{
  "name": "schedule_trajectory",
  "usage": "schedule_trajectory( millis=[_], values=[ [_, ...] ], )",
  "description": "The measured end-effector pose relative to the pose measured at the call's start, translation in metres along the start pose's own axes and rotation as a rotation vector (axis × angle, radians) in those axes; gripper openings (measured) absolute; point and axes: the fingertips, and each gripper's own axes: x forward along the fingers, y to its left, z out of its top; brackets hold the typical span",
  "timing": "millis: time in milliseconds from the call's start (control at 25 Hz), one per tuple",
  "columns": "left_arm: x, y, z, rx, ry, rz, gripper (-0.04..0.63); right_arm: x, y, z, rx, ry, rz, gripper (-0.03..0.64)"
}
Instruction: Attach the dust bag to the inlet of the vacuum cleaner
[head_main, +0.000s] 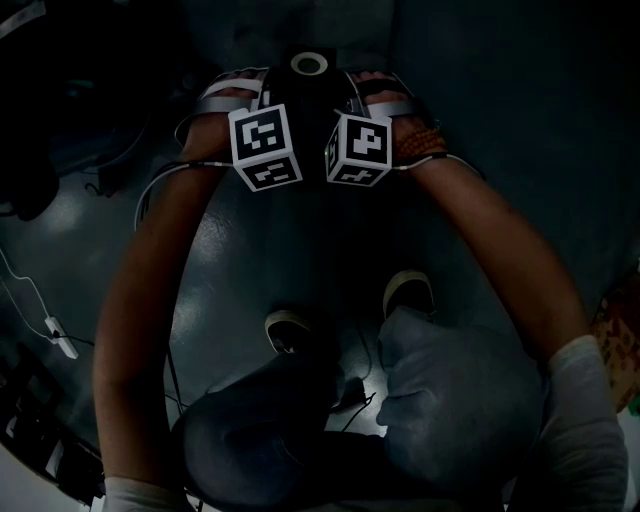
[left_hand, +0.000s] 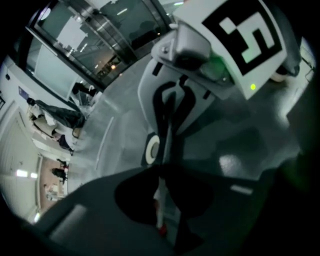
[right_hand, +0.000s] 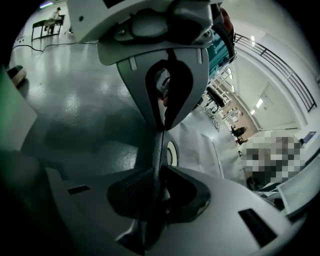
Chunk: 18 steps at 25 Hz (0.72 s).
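The dust bag (head_main: 308, 92) is a dark flat sheet with a white ring (head_main: 309, 64) at its top, held up between both hands at the top of the head view. My left gripper (head_main: 274, 100) and right gripper (head_main: 344, 100) face each other across it, marker cubes side by side. In the left gripper view the bag (left_hand: 165, 120) runs edge-on into my left gripper (left_hand: 161, 200), which is shut on it, with the ring (left_hand: 151, 149) beside. In the right gripper view the textured bag edge (right_hand: 158, 150) passes into my right gripper (right_hand: 156, 197), also shut on it. I cannot make out a vacuum cleaner.
Below the hands are the person's knees and two shoes (head_main: 288, 328) (head_main: 408, 293) on a glossy dark floor. A white cable with a plug (head_main: 58, 335) lies at the left. A glass wall (left_hand: 100, 45) and a far table (right_hand: 47, 22) stand in the distance.
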Motion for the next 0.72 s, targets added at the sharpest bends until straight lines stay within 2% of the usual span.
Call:
schedule_trajectory(
  millis=[120,280,400,560,720],
  values=[
    [0.003,0.001,-0.004,0.011,0.009,0.041,0.114,-0.001,-0.004,0.001,0.009,-0.005,-0.009,0.071],
    [0.008,0.005,-0.003,0.028,0.025,0.087,0.129,-0.005,-0.006,0.004,0.017,-0.019,0.000,0.069],
    [0.008,0.010,0.000,0.035,0.025,0.111,0.125,-0.009,-0.006,0.009,0.005,-0.026,0.001,0.066],
    [0.000,0.017,-0.001,0.054,0.016,0.151,0.044,-0.015,-0.015,0.014,0.006,-0.035,-0.003,0.054],
    [-0.030,0.025,0.001,0.031,0.024,0.126,0.028,-0.039,-0.030,0.028,-0.017,-0.056,0.031,0.044]
  ],
)
